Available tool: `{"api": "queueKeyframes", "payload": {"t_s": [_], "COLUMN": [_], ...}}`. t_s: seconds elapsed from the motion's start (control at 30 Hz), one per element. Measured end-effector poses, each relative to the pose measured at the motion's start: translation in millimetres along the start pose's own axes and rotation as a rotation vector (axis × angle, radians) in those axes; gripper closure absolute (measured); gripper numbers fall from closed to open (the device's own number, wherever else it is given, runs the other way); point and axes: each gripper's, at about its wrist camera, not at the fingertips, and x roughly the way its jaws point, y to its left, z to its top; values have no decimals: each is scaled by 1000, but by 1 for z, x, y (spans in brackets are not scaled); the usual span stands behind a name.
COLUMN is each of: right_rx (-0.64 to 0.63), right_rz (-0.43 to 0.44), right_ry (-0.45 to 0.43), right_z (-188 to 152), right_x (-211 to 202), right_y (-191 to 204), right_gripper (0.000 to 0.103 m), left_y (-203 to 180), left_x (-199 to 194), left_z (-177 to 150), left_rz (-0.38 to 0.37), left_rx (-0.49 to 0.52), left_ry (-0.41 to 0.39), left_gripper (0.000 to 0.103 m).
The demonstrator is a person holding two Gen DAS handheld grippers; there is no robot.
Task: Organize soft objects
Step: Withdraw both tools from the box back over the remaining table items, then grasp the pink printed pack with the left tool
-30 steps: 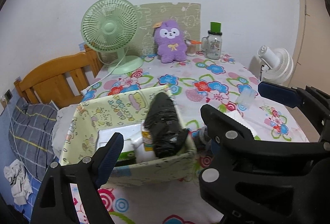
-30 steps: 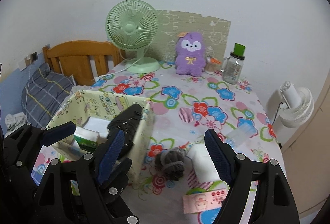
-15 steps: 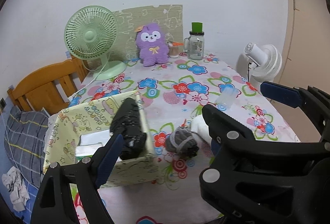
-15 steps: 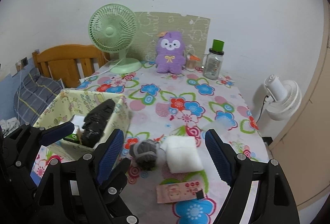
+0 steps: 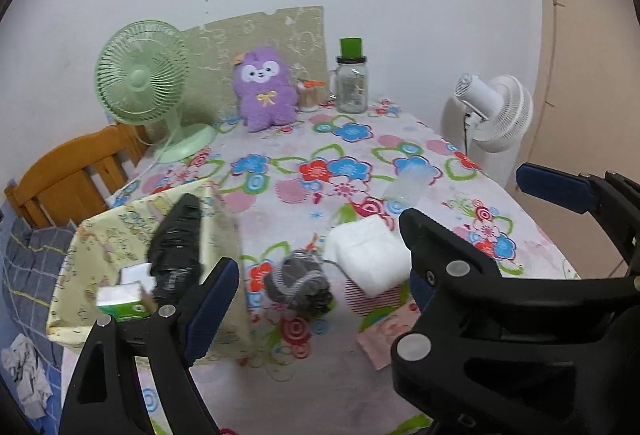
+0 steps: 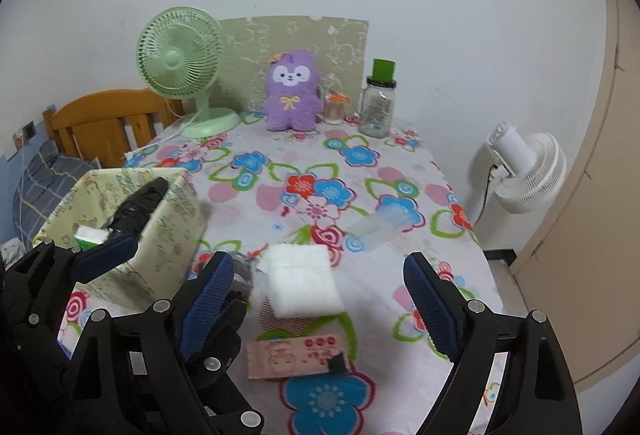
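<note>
Lining up the next soft pick.
My right gripper (image 6: pixel 320 299) was opening, empty, above the white pad (image 6: pixel 302 285) beside the fabric bin (image 6: pixel 168 231); left gripper (image 5: pixel 316 267) wide, empty.

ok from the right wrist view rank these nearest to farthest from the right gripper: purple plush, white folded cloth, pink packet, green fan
From the right gripper:
1. White folded cloth, lying between the fingers.
2. Pink packet, just below, near edge.
3. Purple plush, far end, centre.
4. Green fan, far end, left; close to the plush.
</note>
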Motion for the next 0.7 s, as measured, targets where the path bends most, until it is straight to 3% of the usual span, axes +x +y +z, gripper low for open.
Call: {"api": "queueKeyframes", "payload": {"t_s": [0.7], "right_rx": [72], "right_rz": [-11], "right_ry": [97], "right_z": [-36], "right_x": [47], "right_y": [-37], "right_gripper": [14], "left_y": [-21], "left_x": [60], "left_z": [-21], "left_rz": [-40], "left_rx": [-19], "left_ry": [125], "left_gripper": [14]}}
